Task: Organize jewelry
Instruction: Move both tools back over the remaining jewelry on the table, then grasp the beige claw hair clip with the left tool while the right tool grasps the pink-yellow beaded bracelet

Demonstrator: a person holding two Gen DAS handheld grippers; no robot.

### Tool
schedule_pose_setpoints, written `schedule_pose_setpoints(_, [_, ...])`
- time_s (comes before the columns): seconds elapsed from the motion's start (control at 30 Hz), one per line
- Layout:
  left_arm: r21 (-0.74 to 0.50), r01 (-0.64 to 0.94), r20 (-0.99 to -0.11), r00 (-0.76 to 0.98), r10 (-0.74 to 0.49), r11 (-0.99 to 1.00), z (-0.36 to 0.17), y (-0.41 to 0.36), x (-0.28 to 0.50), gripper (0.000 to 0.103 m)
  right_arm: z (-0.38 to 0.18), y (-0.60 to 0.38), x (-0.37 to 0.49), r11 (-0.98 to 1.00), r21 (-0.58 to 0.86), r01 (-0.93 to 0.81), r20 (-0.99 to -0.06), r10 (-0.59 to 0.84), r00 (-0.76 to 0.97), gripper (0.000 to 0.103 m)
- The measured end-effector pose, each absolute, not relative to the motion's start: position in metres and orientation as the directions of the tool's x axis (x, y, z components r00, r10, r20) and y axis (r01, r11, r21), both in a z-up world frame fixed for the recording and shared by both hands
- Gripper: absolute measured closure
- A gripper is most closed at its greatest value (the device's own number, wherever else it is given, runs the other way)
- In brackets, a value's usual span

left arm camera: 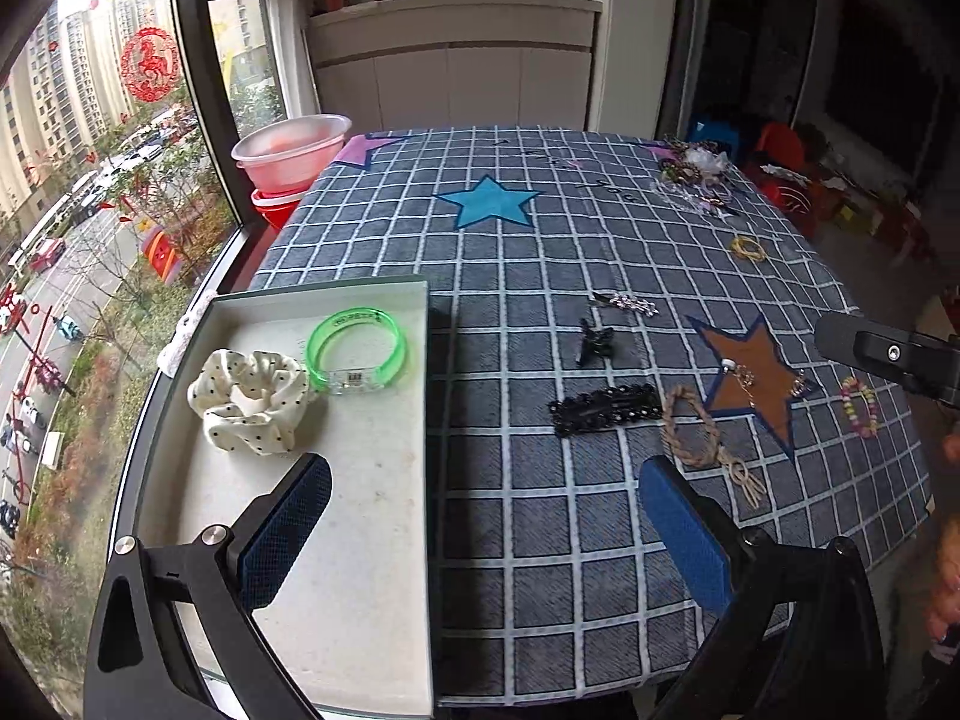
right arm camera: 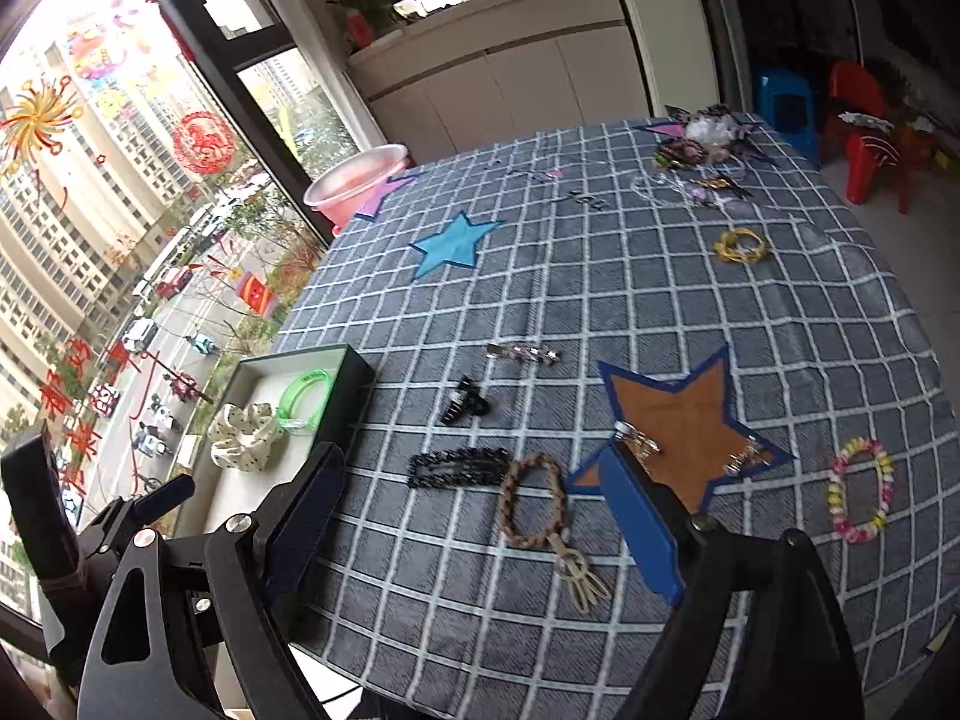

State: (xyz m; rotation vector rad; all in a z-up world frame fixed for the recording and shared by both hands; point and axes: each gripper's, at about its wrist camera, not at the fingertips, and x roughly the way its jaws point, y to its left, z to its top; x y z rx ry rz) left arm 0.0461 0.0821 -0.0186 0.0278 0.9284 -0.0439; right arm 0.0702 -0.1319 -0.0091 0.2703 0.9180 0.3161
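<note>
A white box (left arm camera: 360,540) on the table's left edge holds a dotted white scrunchie (left arm camera: 252,402) and a green bangle (left arm camera: 357,348). My left gripper (left arm camera: 486,516) hovers open and empty over the box's right wall. On the checked cloth lie a black claw clip (right arm camera: 462,402), a silver clip (right arm camera: 522,353), a black lace barrette (right arm camera: 459,467), a braided rope bracelet (right arm camera: 534,501), earrings (right arm camera: 744,459) on the brown star, a coloured bead bracelet (right arm camera: 858,489) and a yellow bracelet (right arm camera: 741,245). My right gripper (right arm camera: 474,516) hangs open above the barrette and the rope bracelet, holding nothing.
A heap of tangled jewelry (right arm camera: 699,150) sits at the table's far right corner. A pink basin (left arm camera: 291,147) stands off the far left corner by the window. Red and blue plastic chairs (right arm camera: 864,138) stand beyond the table's right side.
</note>
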Motion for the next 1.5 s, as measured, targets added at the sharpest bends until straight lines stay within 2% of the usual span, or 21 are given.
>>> schedule_pose_setpoints(0.4, [0.047,0.201,-0.834,0.546,-0.072,0.978,-0.05,0.031,0.045,0.0,-0.062,-0.227,0.025,0.955,0.295,0.023,-0.823,0.241,0.515,0.014])
schedule_pose_setpoints(0.57, [0.064,0.205,-0.845,0.532,-0.056,0.977,-0.06,0.029,0.057,0.0,-0.079,-0.258,0.014,0.962,0.256,0.099,-0.848,0.174,0.5,0.014])
schedule_pose_setpoints(0.83, [-0.016,0.212,-0.877,0.466,-0.115,0.977,-0.075,0.001,0.066,0.0,-0.095,-0.287,0.016,0.966,0.192,0.174,-0.874,0.089,0.477,0.014])
schedule_pose_setpoints(1.17, [-0.079,0.135,-0.896,0.424,-0.129,0.988,-0.087,-0.047,0.057,0.0,-0.103,-0.314,0.033,0.971,0.105,0.214,-0.877,-0.011,0.48,0.014])
schedule_pose_setpoints(1.5, [-0.066,0.004,-0.906,0.419,-0.062,0.998,-0.102,-0.07,0.059,0.0,-0.119,-0.336,0.061,0.973,0.069,0.219,-0.886,-0.041,0.461,0.014])
